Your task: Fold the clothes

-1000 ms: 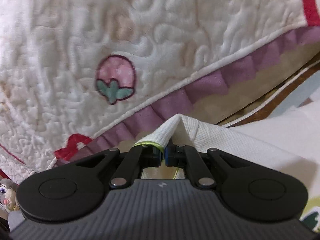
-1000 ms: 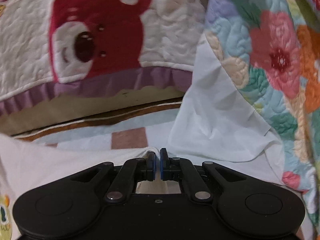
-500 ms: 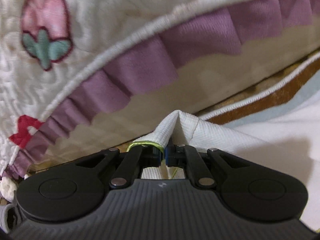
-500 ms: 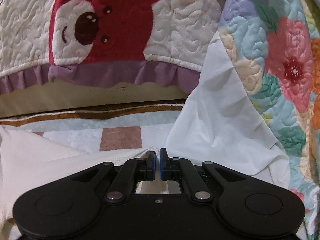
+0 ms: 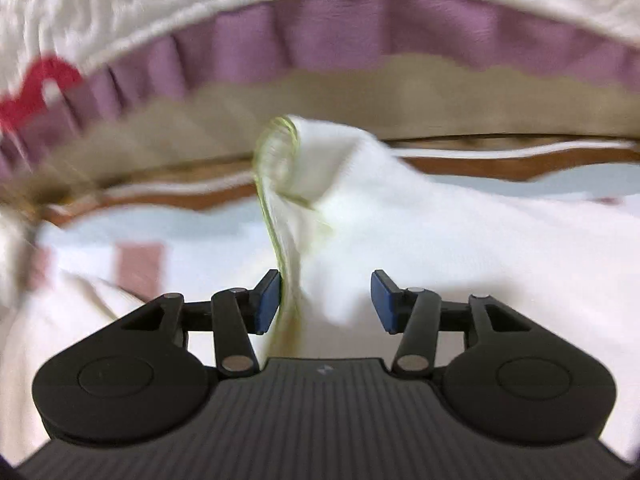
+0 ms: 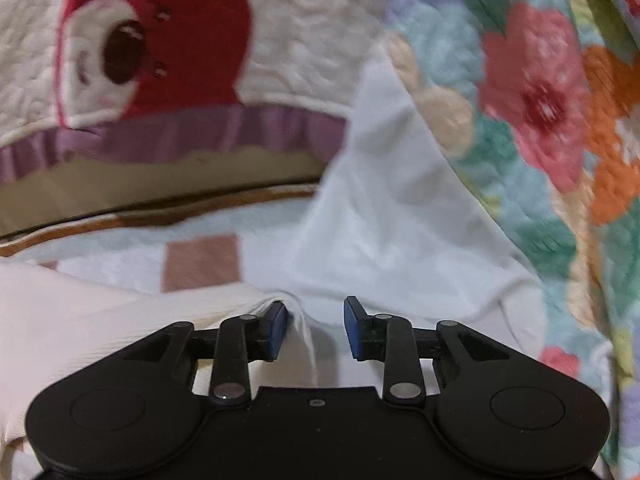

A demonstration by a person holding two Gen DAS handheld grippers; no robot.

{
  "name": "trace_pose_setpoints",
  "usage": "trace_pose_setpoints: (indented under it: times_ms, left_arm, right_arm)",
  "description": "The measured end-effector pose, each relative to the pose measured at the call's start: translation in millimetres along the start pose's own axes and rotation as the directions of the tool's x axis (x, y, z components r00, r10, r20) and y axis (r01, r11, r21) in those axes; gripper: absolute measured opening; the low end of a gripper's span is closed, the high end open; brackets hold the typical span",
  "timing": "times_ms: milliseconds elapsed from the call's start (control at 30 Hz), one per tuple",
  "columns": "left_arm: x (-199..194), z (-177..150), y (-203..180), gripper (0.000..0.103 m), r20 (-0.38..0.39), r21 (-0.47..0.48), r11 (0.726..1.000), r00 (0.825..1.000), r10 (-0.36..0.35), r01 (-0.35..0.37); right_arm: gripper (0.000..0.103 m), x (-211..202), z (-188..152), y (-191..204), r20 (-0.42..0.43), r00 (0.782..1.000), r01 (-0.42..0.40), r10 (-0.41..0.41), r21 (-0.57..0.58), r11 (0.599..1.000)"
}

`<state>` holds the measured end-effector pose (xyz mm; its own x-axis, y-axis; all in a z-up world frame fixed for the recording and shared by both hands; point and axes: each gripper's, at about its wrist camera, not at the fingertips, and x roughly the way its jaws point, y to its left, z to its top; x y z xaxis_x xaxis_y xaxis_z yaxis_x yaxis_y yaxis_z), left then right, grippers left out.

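A white ribbed garment (image 5: 440,232) with a yellow-green trimmed edge lies on the checked bedspread. In the left wrist view a bunched corner of it stands up between the jaws of my left gripper (image 5: 325,300), which are opening; the cloth leans on the left pad (image 5: 267,300) and is clear of the right one. In the right wrist view my right gripper (image 6: 316,330) is opening too, with a fold of the same white garment (image 6: 120,312) slack between the jaws, touching only the left pad (image 6: 278,332).
A cream quilt with a red bear (image 6: 160,40) and purple ruffle (image 5: 340,32) hangs behind. A floral quilt (image 6: 540,120) with a white lining (image 6: 400,220) drapes at the right. The bedspread (image 6: 200,260) has pink and pale blue squares and a brown border.
Both grippers were shut on the garment's edge and now stand apart, letting the cloth go. The left gripper has dropped and tilted down toward the bed; the right has hardly moved.
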<state>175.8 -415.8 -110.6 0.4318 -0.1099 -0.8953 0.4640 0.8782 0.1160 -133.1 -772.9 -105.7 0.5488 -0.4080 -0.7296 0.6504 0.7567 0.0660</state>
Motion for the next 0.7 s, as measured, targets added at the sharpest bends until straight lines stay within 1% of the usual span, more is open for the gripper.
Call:
trace_pose_setpoints:
  times_ms: [33, 67, 100, 133, 167, 267, 300, 367, 433, 500, 533, 667, 700]
  left_arm:
    - [-6.7, -7.8, -11.9, 0.047, 0.022, 0.051, 0.999, 1.000, -0.014, 0.013]
    - [-9.5, -17.3, -26.2, 0.047, 0.043, 0.143, 0.990, 0.999, -0.014, 0.008]
    - [-10.9, -27.4, -41.4, 0.047, 0.065, 0.247, 0.969, 0.998, -0.010, -0.006]
    - [-12.3, -37.5, -56.5, 0.047, 0.087, 0.349, 0.937, 0.996, -0.008, -0.023]
    - [-13.7, -44.9, -66.6, 0.046, 0.092, 0.376, 0.927, 0.995, -0.031, -0.006]
    - [-17.6, -63.9, -91.3, 0.044, 0.089, 0.379, 0.922, 0.988, -0.124, 0.082]
    - [-20.4, -67.0, -96.0, 0.044, 0.103, 0.376, 0.919, 0.981, -0.167, 0.117]
    - [-26.8, -70.9, -103.1, 0.045, 0.143, 0.368, 0.910, 0.955, -0.260, 0.193]
    - [-31.0, -76.0, -116.9, 0.046, 0.162, 0.412, 0.880, 0.931, -0.326, 0.236]
    - [-32.6, -78.8, -133.4, 0.047, 0.148, 0.448, 0.856, 0.923, -0.356, 0.259]
    - [-33.0, -80.1, -141.2, 0.047, 0.139, 0.464, 0.844, 0.919, -0.369, 0.269]
    - [-40.5, -84.1, -158.6, 0.048, 0.112, 0.467, 0.825, 0.904, -0.412, 0.319]
    - [-40.0, -88.4, -163.7, 0.048, 0.109, 0.493, 0.815, 0.908, -0.405, 0.304]
  right_arm:
    - [0.038, -1.6, -0.1, -6.6, -0.020, 1.000, -0.011, 0.011, 0.033, 0.999]
    - [0.040, -3.1, -0.1, -13.3, -0.041, 0.999, -0.021, 0.024, 0.065, 0.998]
    - [0.046, -4.7, -0.2, -19.9, -0.060, 0.998, -0.030, 0.036, 0.098, 0.995]
    - [0.051, -7.0, -1.4, -25.8, -0.073, 0.996, -0.037, 0.047, 0.129, 0.991]
    - [0.056, -10.0, -5.0, -30.6, -0.082, 0.995, -0.039, 0.052, 0.155, 0.987]
    - [0.056, -17.0, -20.5, -40.6, -0.142, 0.984, -0.077, 0.108, 0.205, 0.976]
    - [0.056, -20.0, -25.8, -42.1, -0.156, 0.980, -0.087, 0.121, 0.207, 0.974]
    - [0.058, -24.1, -32.4, -40.3, -0.179, 0.978, -0.078, 0.110, 0.177, 0.981]
    - [0.060, -23.0, -35.2, -35.7, -0.187, 0.980, -0.039, 0.063, 0.126, 0.991]
    - [0.060, -16.2, -36.1, -30.5, -0.187, 0.982, 0.005, 0.012, 0.087, 0.996]
    - [0.060, -12.2, -36.0, -27.4, -0.188, 0.982, 0.013, 0.001, 0.071, 0.997]
    - [0.060, -8.1, -37.4, -15.5, -0.196, 0.979, -0.052, 0.059, 0.040, 0.998]
    - [0.060, -6.8, -37.2, -11.8, -0.200, 0.977, -0.065, 0.071, 0.035, 0.997]
